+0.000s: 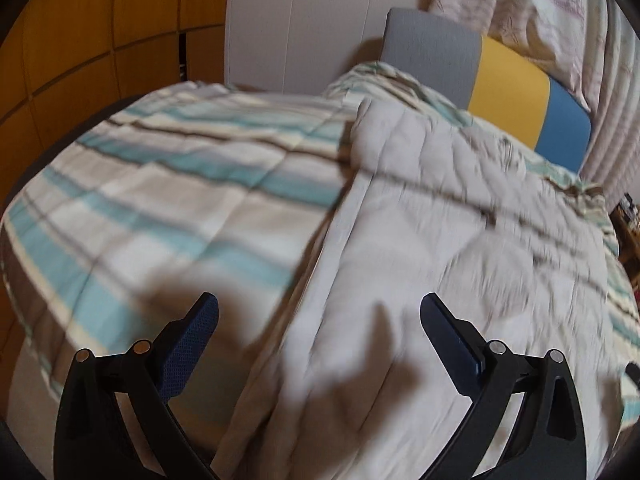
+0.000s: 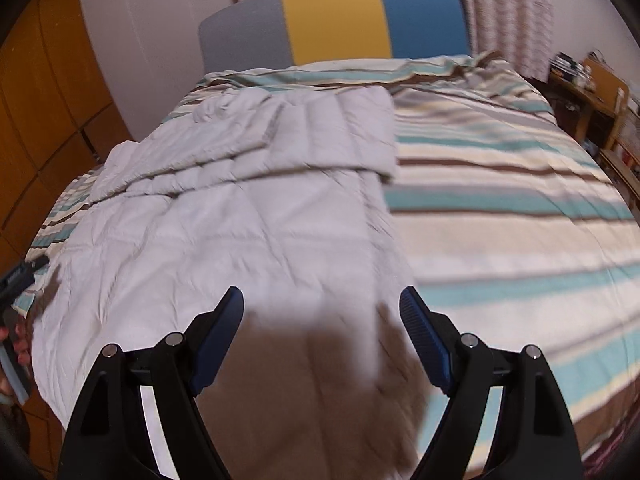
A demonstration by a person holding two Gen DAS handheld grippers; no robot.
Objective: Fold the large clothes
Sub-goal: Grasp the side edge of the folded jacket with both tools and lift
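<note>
Striped bed (image 2: 520,208) under pale quilt (image 2: 224,232); both grippers, left gripper (image 1: 319,312) & right gripper (image 2: 321,304), jaws wide, empty. Grab one layer only & your fold skews off the bed's edge.

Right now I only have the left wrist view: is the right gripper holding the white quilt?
Observer: No. The right gripper is open above the white quilt, with nothing between its jaws.
Operator: What lies past the quilt's far side?
Observer: A wide stretch of bare striped bedcover, out to the bed's edge.
Operator: And beyond the bed?
Observer: A wooden shelf unit with small items on it.
</note>
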